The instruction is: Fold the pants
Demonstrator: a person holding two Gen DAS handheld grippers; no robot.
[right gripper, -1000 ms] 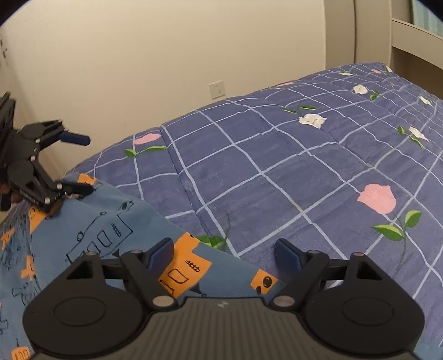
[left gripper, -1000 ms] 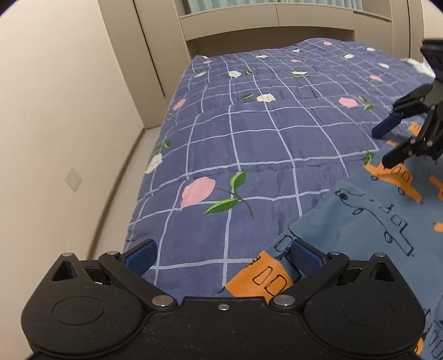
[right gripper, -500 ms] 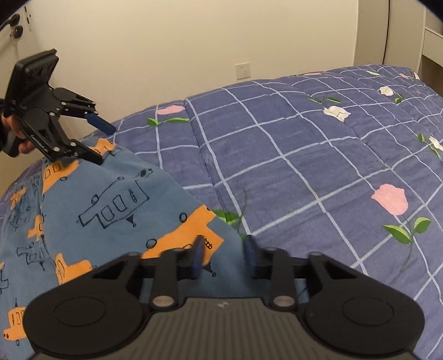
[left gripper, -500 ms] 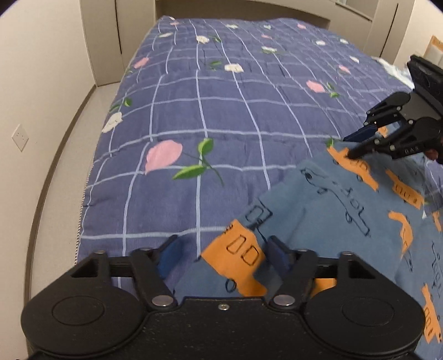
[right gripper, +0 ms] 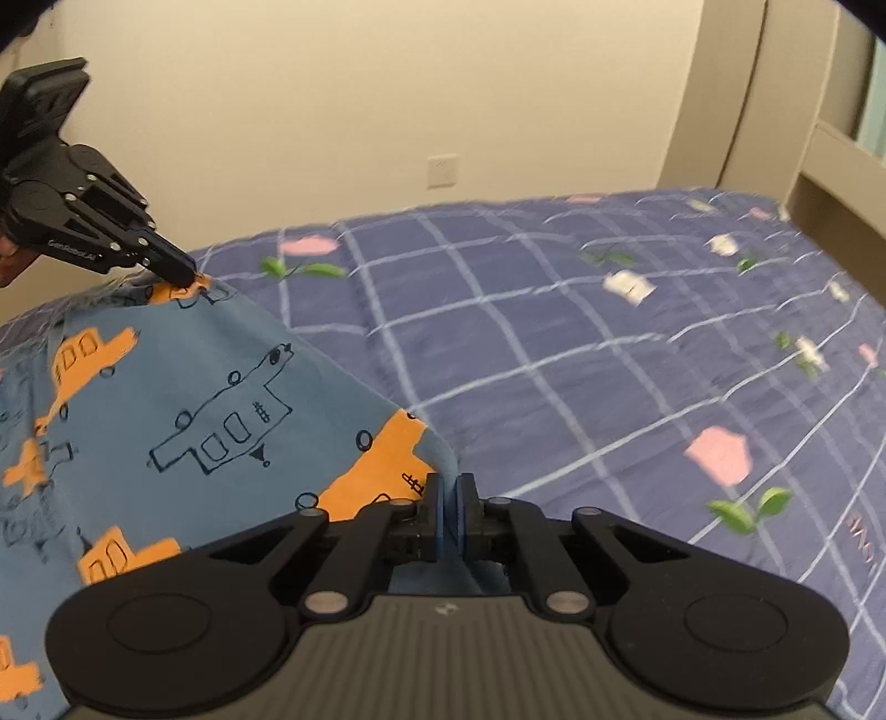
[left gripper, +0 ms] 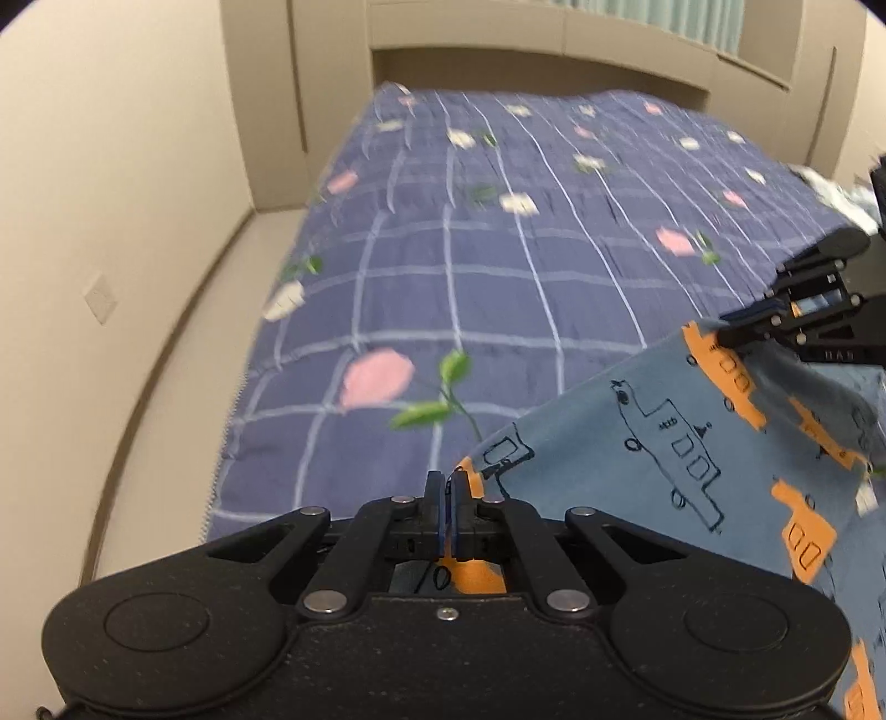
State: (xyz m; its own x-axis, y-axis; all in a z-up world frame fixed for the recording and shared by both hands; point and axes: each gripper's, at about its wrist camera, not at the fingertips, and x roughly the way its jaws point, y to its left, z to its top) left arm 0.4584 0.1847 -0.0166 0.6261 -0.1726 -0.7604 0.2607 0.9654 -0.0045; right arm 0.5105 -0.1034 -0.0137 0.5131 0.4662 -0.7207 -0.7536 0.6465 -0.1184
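The pants point(left gripper: 653, 443) are blue with orange vehicle prints and lie on the bed; they also show in the right wrist view point(right gripper: 183, 410). My left gripper point(left gripper: 447, 487) is shut on one corner of the pants' edge. My right gripper point(right gripper: 451, 487) is shut on the other corner of the same edge. The edge is lifted and stretched between them. Each gripper shows in the other's view, the right one point(left gripper: 742, 324) at the far right and the left one point(right gripper: 183, 274) at the upper left.
A purple checked quilt point(left gripper: 498, 266) with flower prints covers the bed. A beige wall point(left gripper: 83, 194) with a socket point(right gripper: 443, 171) runs along the bed's left side. A beige headboard unit point(left gripper: 554, 50) stands at the far end.
Both grippers have closed from open onto the corners of the pants' edge. The edge has risen off the quilt and is pulled taut between them.
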